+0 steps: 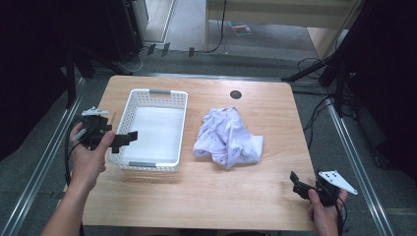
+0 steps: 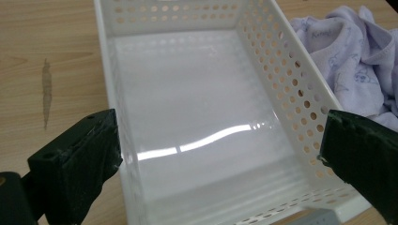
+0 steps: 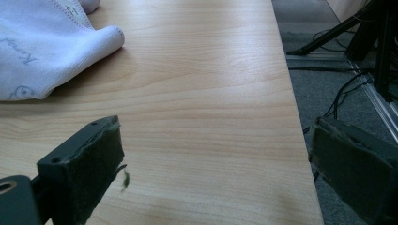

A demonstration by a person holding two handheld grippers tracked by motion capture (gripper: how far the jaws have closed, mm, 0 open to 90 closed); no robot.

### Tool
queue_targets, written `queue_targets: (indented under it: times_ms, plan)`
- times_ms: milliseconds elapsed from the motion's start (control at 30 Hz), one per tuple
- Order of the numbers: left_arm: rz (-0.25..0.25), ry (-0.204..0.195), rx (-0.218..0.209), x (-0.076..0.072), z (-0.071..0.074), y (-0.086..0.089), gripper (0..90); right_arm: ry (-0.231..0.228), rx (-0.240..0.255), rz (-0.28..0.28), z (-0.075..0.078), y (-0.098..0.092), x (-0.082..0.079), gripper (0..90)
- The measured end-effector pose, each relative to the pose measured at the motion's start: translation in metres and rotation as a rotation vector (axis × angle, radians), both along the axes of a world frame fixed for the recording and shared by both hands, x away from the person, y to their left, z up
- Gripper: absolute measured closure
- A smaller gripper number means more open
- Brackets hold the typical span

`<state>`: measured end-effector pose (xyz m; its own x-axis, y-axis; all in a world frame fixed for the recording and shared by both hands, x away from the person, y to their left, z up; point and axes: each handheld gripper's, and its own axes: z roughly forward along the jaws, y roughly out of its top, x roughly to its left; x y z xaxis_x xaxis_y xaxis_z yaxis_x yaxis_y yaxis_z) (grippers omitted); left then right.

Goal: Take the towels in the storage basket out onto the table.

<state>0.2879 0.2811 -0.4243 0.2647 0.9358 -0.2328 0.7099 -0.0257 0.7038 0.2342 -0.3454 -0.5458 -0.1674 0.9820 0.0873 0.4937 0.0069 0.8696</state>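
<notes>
Item: crumpled pale-lilac printed cotton garment (image 1: 227, 137), being left loose mid-table just right of the empty white perforated plastic basket (image 1: 181, 123), over whose near left rim the left gripper (image 1: 129, 137) is being held wide, the right gripper (image 1: 297, 183) likewise gaping empty at the wooden table (image 1: 206, 191)'s near right corner, seemingly for collection.

Basket (image 2: 197, 117): white perforated plastic, glossy floor. Garment (image 1: 227, 137): soft pale cloth, printed. Table (image 3: 197, 108): smooth matt wood grain. Jaw pads looked rough, matt.

White perforated basket (image 1: 153, 129); pale lilac cloth (image 1: 227, 137), seemingly blue-printed; tan table (image 1: 275, 118).
</notes>
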Motion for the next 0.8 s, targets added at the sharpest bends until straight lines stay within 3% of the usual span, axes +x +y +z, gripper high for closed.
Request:
queue_targets:
  times_ms: [100,200,433,567,800]
  plan:
    - [0.023,-0.01,0.012,-0.009,-0.008,0.008,0.0,0.0,0.0,-0.002,0.0,0.0,0.0,3.5]
    - [0.042,-0.017,-0.007,-0.019,-0.015,0.016,0.0,0.0,-0.001,-0.004,0.0,0.0,0.0,3.5]
    - [0.092,-0.091,-0.042,-0.043,-0.026,0.034,0.0,-0.005,-0.006,-0.004,0.0,0.001,0.0,3.6]
    - [0.125,-0.11,-0.045,-0.054,-0.038,0.044,0.0,-0.006,-0.007,-0.004,0.0,0.001,0.0,3.5]
    - [0.173,-0.17,-0.105,-0.074,-0.06,0.059,0.0,-0.007,-0.012,-0.007,0.0,0.001,-0.001,3.5]
